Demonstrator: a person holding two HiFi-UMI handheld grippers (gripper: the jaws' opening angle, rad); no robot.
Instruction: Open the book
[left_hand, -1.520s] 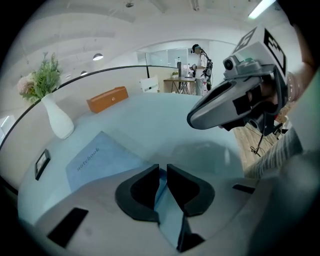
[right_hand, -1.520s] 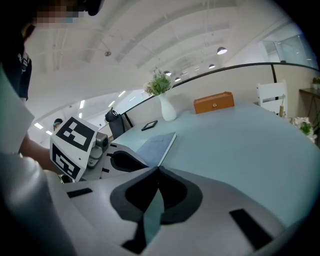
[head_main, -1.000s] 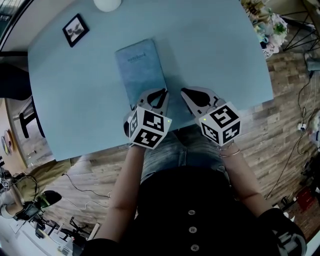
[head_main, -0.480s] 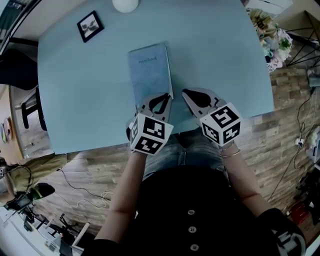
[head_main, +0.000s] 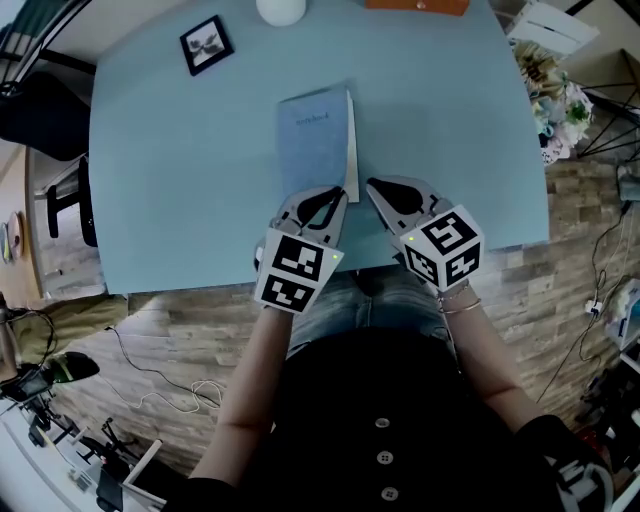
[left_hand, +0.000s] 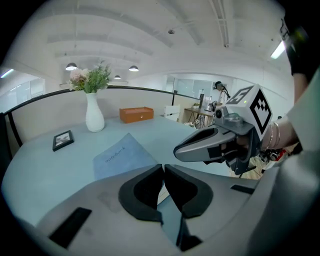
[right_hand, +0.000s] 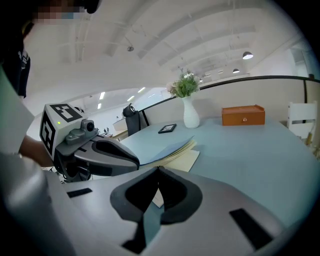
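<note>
A thin blue notebook (head_main: 316, 140) lies on the light blue table (head_main: 170, 180), its spine to the left. Its cover (right_hand: 160, 142) is lifted a little along the right edge, and cream pages (head_main: 352, 150) show beneath. My left gripper (head_main: 335, 192) is at the book's near right corner, jaws shut on the cover's edge (left_hand: 163, 167). Just right of that corner, my right gripper (head_main: 372, 185) is shut with nothing between its jaws (right_hand: 158, 171). In the right gripper view a white page corner (right_hand: 158, 198) shows below the jaws.
At the table's far side stand a small black picture frame (head_main: 208, 44), a white vase (head_main: 281, 10) with flowers (right_hand: 185, 85) and an orange box (head_main: 415, 5). The table's near edge runs just under both grippers. A dark chair (head_main: 40, 110) stands at the left.
The cover's right edge has come up, so a strip of cream pages now shows. Both grippers stay at the book's near right corner while the view has shifted.
</note>
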